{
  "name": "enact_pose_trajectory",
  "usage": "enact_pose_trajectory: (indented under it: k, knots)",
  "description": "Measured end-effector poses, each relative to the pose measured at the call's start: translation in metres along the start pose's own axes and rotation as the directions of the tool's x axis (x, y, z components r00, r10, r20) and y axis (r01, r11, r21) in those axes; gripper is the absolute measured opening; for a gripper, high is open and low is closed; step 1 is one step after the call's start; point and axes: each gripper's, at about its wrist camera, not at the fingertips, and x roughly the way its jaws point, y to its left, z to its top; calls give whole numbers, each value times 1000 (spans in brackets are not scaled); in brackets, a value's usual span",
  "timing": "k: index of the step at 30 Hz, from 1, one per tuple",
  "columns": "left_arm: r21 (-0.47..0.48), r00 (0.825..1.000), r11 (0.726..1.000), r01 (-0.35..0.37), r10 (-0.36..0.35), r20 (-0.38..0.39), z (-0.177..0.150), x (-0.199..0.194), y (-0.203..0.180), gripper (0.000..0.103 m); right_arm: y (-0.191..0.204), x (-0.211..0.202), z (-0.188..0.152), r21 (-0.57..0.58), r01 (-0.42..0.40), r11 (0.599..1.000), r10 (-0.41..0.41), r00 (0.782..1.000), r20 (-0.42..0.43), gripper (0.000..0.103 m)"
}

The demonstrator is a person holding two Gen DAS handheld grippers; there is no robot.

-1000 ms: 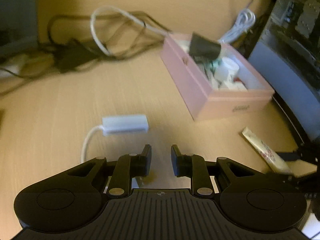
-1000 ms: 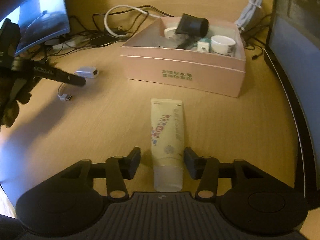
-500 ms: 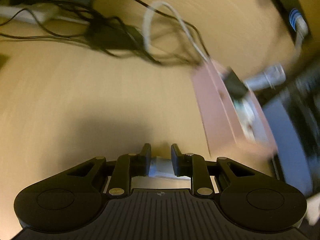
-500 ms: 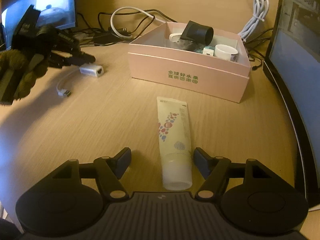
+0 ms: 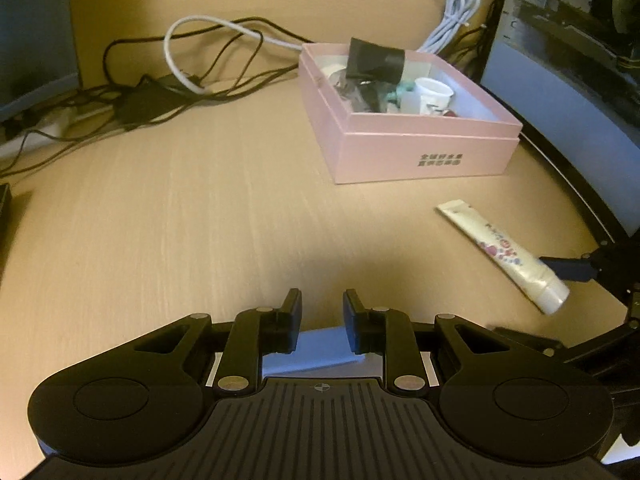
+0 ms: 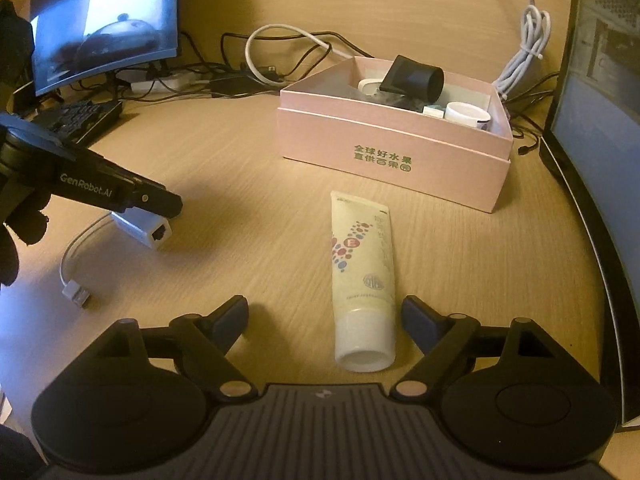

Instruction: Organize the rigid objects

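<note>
My left gripper [image 5: 322,312] is shut on a white network adapter [image 5: 316,350]. It shows in the right wrist view [image 6: 144,229] held just above the desk, its short cable and USB plug [image 6: 76,292] trailing down. A cream tube [image 6: 362,276] with red and blue dots lies on the desk, cap toward me. My right gripper [image 6: 324,320] is open wide, its fingers either side of the cap end, not touching. It also shows in the left wrist view [image 5: 500,252]. The pink box [image 6: 392,160] behind holds several small items.
A black cylinder [image 6: 412,78] leans on the box's contents. Tangled black and white cables [image 5: 192,76] lie behind the box. A monitor [image 6: 104,24] and keyboard [image 6: 80,120] stand at the left, a dark screen edge [image 6: 592,184] at the right.
The left gripper closed on the adapter and lifted it off the desk, then swung back to face the box. The right gripper opened wider and drew back slightly from the tube.
</note>
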Motion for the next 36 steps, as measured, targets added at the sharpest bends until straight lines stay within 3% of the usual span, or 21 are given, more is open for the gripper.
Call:
enact_pose_trajectory:
  k: [5,8,11,15,19,23,24,27,29,33,36]
  knots:
    - [-16,999,1000,-25,25,25,-5,-19,0,27,-2,-5,-7,-20,-16,1000,17,1000,20,85]
    - [-145,999,989,-18,24,42,-14,-36,25,27,-3,-7,-12,-24,-25,999,26,999,39,87]
    - [-312,999,950,-32,41,23,-31,-49,57,26,0,-7,-12,-31,-33,999,34,999,37,92]
    - [-346,998,936,-60,52,-32,-56,-57,65,26,0,-5,-11,-41,-44,998,46,999,30,96]
    - [-326,999,945,-24,8,-51,-64,-53,50,27,-2,-6,-12,-29,-54,998,55,998,35,96]
    - [-265,987,955,129,-149,-55,-54,-50,25,27,-4,-7,-12,-22,-61,998,62,997,38,96]
    - [-226,986,963,143,-157,-45,-49,-52,18,27,-4,-7,-12,-21,-62,998,63,997,39,96]
    - [-64,998,996,70,-69,6,-29,-58,1,27,-5,-7,-13,-21,-62,998,62,997,39,96]
    - [34,1000,999,-10,9,18,-17,-52,-7,27,-4,-7,-13,-22,-59,998,60,997,38,96]
    - [66,999,998,-8,10,-33,-2,-27,-8,27,-4,-7,-13,-27,-55,998,56,998,37,96]
    - [115,998,991,-62,65,-25,-3,-13,-14,29,-2,-7,-13,-30,-51,998,52,998,35,97]
